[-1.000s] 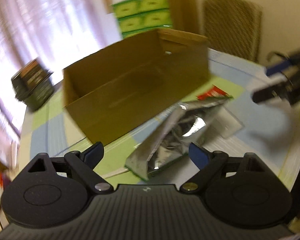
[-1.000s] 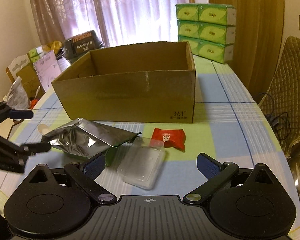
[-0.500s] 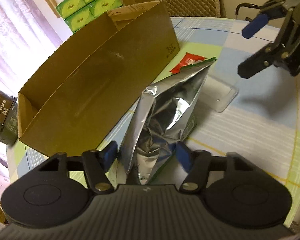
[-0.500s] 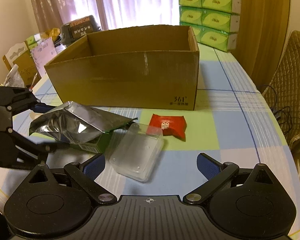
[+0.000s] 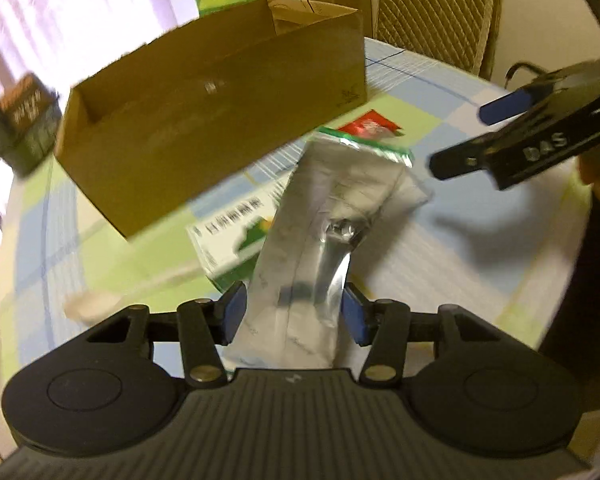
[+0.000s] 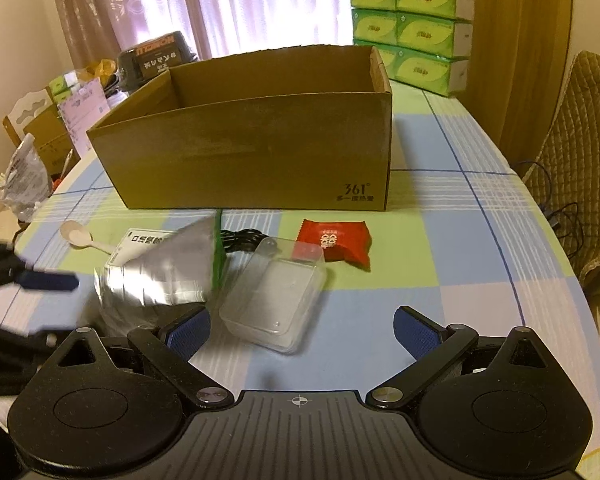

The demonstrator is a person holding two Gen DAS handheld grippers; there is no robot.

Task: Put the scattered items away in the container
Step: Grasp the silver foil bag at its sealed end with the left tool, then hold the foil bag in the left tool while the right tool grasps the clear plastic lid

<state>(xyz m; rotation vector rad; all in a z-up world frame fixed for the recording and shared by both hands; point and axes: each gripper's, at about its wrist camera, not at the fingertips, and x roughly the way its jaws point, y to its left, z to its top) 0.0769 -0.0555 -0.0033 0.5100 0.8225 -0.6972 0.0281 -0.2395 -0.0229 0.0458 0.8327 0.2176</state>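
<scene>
My left gripper point(image 5: 293, 314) is shut on the lower end of a silver foil bag point(image 5: 332, 220) and holds it tilted above the table. The bag point(image 6: 160, 272) looks blurred in the right wrist view, with the left gripper point(image 6: 44, 306) at its left. Under it lie a white and green small box point(image 5: 232, 232) and a black cable point(image 6: 244, 238). The open cardboard box point(image 6: 260, 144) stands behind. My right gripper point(image 6: 302, 328) is open, just short of a clear plastic container point(image 6: 276, 300). A red packet point(image 6: 334, 242) lies beyond that container.
A white plastic spoon point(image 6: 76, 232) lies left of the small box. Stacked green tissue packs point(image 6: 412, 28) stand at the back right, and a dark tin point(image 6: 156, 56) behind the box. A padded chair point(image 6: 580, 152) stands off the table's right edge.
The left gripper shut on the foil bag and lifted it, uncovering the small white box and the cable. The right gripper moved a little closer to the clear container.
</scene>
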